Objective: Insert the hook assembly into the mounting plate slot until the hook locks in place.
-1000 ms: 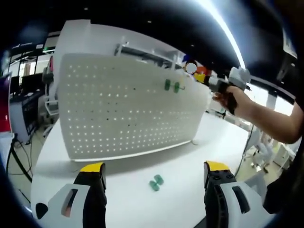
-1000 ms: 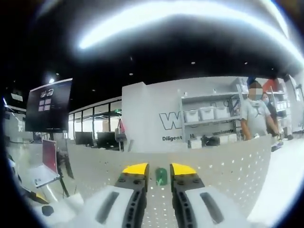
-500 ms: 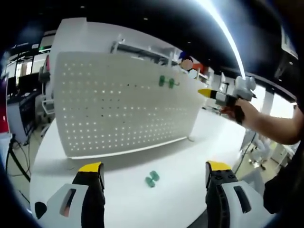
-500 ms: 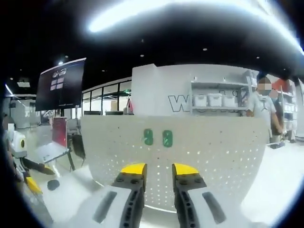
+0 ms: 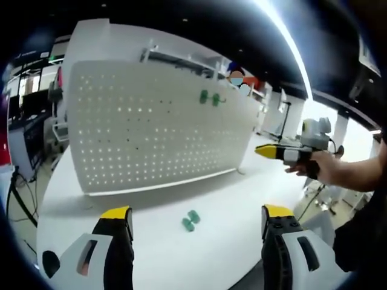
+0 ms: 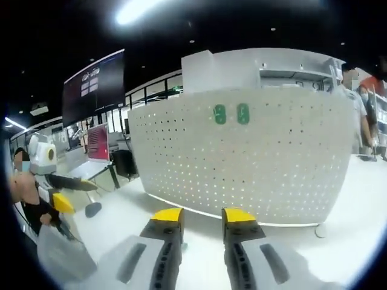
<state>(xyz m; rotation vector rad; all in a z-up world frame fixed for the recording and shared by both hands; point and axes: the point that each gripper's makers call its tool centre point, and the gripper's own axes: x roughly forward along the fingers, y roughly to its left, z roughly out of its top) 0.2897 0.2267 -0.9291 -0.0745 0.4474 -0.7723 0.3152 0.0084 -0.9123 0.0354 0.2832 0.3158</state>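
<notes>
A white pegboard mounting plate (image 5: pixel 151 133) stands upright on the white table (image 5: pixel 175 193). A green hook assembly (image 5: pixel 208 98) sits in its upper holes, seen from the other side as two green tabs (image 6: pixel 231 114) on the plate (image 6: pixel 254 163). A second green hook (image 5: pixel 190 220) lies on the table in front of my left gripper (image 5: pixel 196 212), which is wide open and holds nothing. My right gripper (image 6: pixel 202 215) is back from the plate, with a small gap between its jaws and nothing in them. A hand holds that right gripper (image 5: pixel 284 152) off the plate's right end.
My left gripper (image 6: pixel 60 193) and the person holding it are at the left edge. Another person (image 6: pixel 354 109) stands behind the plate's right end. A dark screen (image 6: pixel 94 87) hangs at upper left. The plate's foot (image 6: pixel 320 231) rests on the table (image 6: pixel 357 199).
My right gripper let go of the green hook, which stays on the plate, and drew back and down. My left gripper has stayed open.
</notes>
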